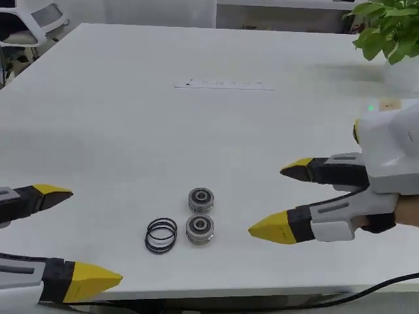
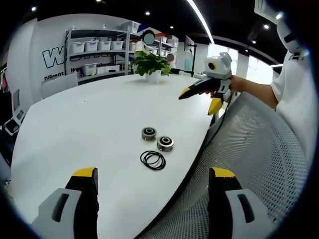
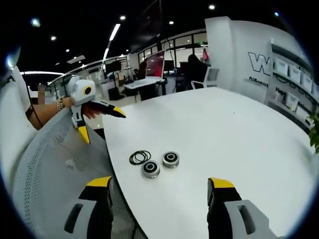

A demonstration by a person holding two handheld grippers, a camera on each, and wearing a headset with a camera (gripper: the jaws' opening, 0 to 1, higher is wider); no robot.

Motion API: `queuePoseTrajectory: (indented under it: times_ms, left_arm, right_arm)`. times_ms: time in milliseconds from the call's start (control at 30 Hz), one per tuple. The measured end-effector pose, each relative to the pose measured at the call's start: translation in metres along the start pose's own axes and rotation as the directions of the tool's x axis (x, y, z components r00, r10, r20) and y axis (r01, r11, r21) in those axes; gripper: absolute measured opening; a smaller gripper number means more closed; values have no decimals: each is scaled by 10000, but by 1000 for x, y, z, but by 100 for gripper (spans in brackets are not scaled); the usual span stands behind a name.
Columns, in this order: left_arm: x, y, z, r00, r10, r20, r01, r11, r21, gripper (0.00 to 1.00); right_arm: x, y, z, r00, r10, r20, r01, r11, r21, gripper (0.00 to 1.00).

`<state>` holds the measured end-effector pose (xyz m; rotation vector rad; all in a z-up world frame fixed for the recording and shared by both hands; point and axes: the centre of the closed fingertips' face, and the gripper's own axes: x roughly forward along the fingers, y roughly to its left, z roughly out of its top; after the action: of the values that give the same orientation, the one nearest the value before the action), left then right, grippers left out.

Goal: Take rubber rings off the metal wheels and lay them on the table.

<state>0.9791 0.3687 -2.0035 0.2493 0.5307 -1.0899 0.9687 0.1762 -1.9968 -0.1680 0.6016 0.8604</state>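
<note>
Two small metal wheels (image 1: 200, 199) (image 1: 200, 229) lie flat on the white table (image 1: 196, 118), one behind the other. Beside the nearer wheel lies a small pile of black rubber rings (image 1: 161, 235). My left gripper (image 1: 84, 237) is open at the table's near left edge, a little way from the rings. My right gripper (image 1: 283, 200) is open to the right of the wheels, with nothing between its fingers. The left gripper view has the wheels (image 2: 148, 133) (image 2: 165, 143) and rings (image 2: 152, 160) ahead of its jaws; in the right gripper view the wheels (image 3: 171, 159) (image 3: 150, 169) and rings (image 3: 139, 157) lie ahead too.
A potted plant (image 1: 387, 29) stands at the far right of the table. A flush power strip (image 1: 224, 84) is set into the middle of the tabletop. A mesh office chair (image 2: 249, 149) is at the near edge, and another chair (image 1: 29, 29) at the far left.
</note>
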Motion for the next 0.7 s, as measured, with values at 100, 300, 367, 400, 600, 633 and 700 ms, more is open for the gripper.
queuePoseTrajectory:
  times_ms: [100, 300, 367, 400, 600, 633, 700]
  left_arm:
    - [0, -1, 0, 10000, -35, 33, 36, 10000, -83, 92]
    - [0, -2, 0, 10000, -16, 23, 16, 9999, -161, 96]
    - [0, -3, 0, 10000, -21, 46, 23, 9997, -245, 98]
    - [0, -3, 0, 10000, -44, 50, 45, 9995, -303, 99]
    - [0, -5, 3, 9997, -84, 240, 95, 9988, -479, 99]
    - [0, -5, 3, 9996, -81, 253, 94, 9987, -506, 99]
    - [0, -5, 3, 9996, -65, 270, 81, 9982, -600, 99]
  right_arm:
    - [-3, 0, -7, 10000, -30, -33, 31, 9995, 301, 83]
    - [-6, 0, -21, 9997, -205, -124, 214, 9970, 747, 92]
    - [-5, 1, -28, 9993, -232, -286, 257, 9957, 889, 98]
    - [-5, 1, -30, 9991, -257, -346, 288, 9952, 935, 99]
    - [-4, 6, -41, 9978, -160, -638, 225, 9945, 1026, 99]
    - [-4, 6, -41, 9977, -159, -658, 226, 9945, 1027, 99]
    - [-5, 6, -42, 9977, -146, -665, 214, 9945, 1026, 99]
